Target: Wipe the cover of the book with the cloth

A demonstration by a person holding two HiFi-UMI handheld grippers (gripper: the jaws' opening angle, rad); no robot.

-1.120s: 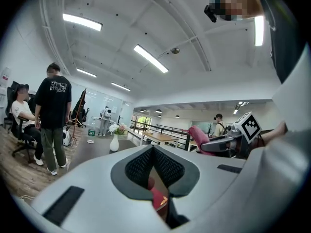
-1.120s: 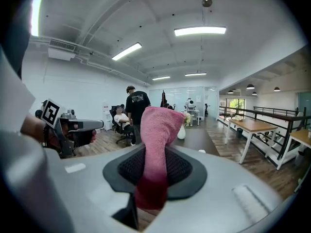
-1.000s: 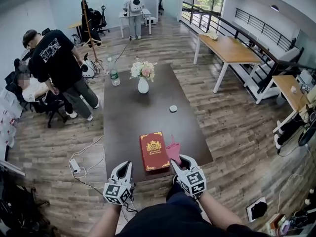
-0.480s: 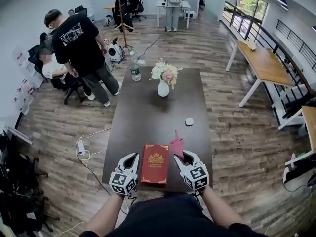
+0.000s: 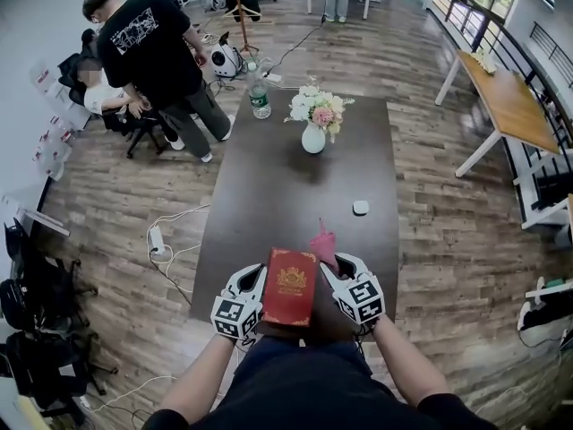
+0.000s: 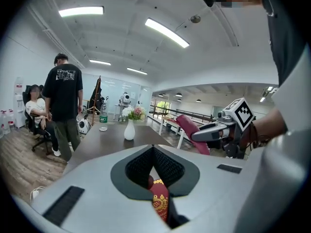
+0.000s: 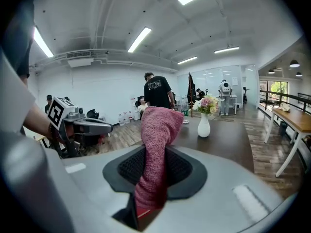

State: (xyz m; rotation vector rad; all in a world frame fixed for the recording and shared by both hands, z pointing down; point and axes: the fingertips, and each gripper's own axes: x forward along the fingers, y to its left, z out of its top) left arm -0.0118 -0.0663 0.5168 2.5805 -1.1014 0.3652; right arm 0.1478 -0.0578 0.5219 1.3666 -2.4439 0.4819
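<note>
Risk lies mainly in the left-hand hold: the left gripper (image 5: 252, 281) has its fingers closed on the near-left edge of the red book (image 5: 289, 286). That is a narrow bite on a stiff cover, so a wiping push from the other side could pivot the book or pull it out of the pinch. It lies at the near end of the dark desk (image 5: 269, 195), between the two grippers, gold emblem facing up; whether it rests on the desk or is raised off it cannot be told. On the other side the right gripper (image 5: 338, 267) has its fingers clamped on the pink cloth (image 5: 324, 243), which stands up in a loose roll beyond the tips, just beside the book's right edge, not yet on the cover. Second risk: only a small bunch of cloth projects, so hard plastic rather than fabric may scrape the cover. Both forearms come in low from the person's body, grippers angled inward toward each other, marker cubes uppermost. Well apart, further up the desk, stands a vase of flowers (image 5: 313, 137).
</note>
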